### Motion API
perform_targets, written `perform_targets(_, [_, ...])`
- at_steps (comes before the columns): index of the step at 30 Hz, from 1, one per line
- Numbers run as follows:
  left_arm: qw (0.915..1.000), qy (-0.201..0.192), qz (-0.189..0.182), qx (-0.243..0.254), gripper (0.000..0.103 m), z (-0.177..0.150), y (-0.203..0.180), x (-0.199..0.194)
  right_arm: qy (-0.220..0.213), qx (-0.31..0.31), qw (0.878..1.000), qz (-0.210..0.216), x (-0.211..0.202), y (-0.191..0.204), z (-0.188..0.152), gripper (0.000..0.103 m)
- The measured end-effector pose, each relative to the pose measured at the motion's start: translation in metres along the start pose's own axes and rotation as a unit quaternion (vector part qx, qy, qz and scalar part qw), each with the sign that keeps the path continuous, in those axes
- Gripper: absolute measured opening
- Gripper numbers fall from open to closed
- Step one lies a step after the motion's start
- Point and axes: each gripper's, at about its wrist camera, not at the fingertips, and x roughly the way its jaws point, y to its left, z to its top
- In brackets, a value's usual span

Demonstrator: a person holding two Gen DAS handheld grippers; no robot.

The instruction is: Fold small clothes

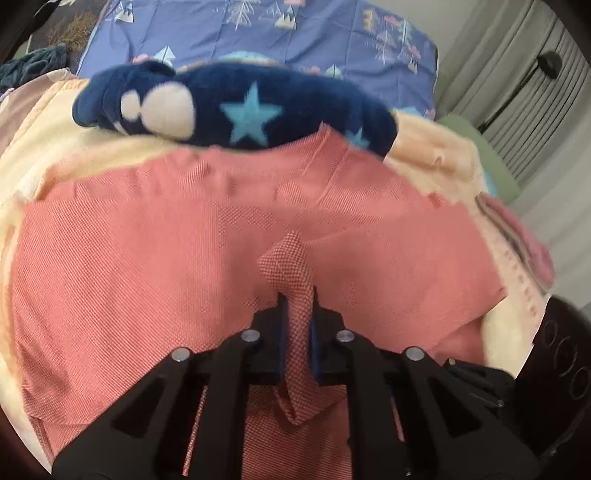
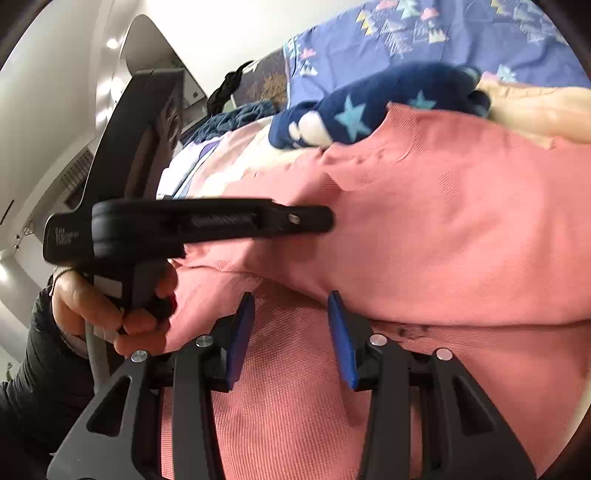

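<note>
1. Left wrist view is showing the left hand-held gripper (image 1: 297, 295) pinching a raised ridge of the coral garment (image 1: 147, 258), its blue pads pressing the cloth from both sides. The garment is lying spread across a pale yellow blanket (image 1: 66, 155) on the bed, under the gripper, with its far edge touching a navy star-print fleece piece (image 1: 243, 110). Beyond that a blue patterned sheet (image 1: 258, 33) is covering the bed.

2. Judging from this view, the fold is only starting: the coral cloth is still lying mostly flat and open, one pinch is taken, and no finished crease is showing. The fleece piece is sitting bunched, seemingly unfolded.

3. Right wrist view is showing the right hand-held gripper (image 2: 291, 317) with its jaws standing apart, hovering over a near layer of the coral garment (image 2: 461, 229) and gripping nothing. A hand (image 2: 110, 306) at the left is holding the other gripper's handle, whose nose is resting on the coral cloth.

4. Here a step in the cloth near the right gripper's fingertips is suggesting one layer lying over another, so a first fold may be partly laid; I cannot tell for certain.

5. Counting: two hand-held grippers, one coral garment, one navy fleece piece, one yellow blanket, one patterned sheet, one visible hand.
</note>
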Motion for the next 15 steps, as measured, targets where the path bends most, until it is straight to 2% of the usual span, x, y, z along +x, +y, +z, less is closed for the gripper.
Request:
perform_targets(2, [0.9996, -0.028, -0.006, 0.006, 0.008, 0.009, -0.007, -0.018, -0.024, 0.0, 1.0, -0.006, -0.019, -0.003, 0.001, 0.042])
perform_targets(5, [0.9967, -0.074, -0.016, 0.028, 0.008, 0.025, -0.023, -0.054, -0.051, 0.002, 0.998, -0.045, -0.044, -0.015, -0.003, 0.044])
perform_targets(8, [0.9915, -0.121, -0.02, 0.043, 0.008, 0.039, -0.034, -0.093, -0.055, 0.082, 0.991, -0.088, -0.052, -0.049, -0.012, 0.044])
perform_targets(10, [0.9884, -0.144, -0.008, 0.049, 0.008, 0.044, -0.031, -0.116, -0.057, 0.144, 0.98, -0.124, -0.055, -0.069, -0.014, 0.044])
perform_targets(12, [0.9866, -0.156, 0.015, 0.043, 0.008, 0.043, -0.017, -0.131, -0.066, 0.176, 0.977, -0.102, -0.059, -0.079, -0.016, 0.043])
perform_targets(15, [0.986, -0.16, 0.043, 0.012, 0.008, 0.038, 0.017, -0.143, -0.058, 0.144, 0.98, -0.125, -0.054, -0.069, -0.016, 0.046])
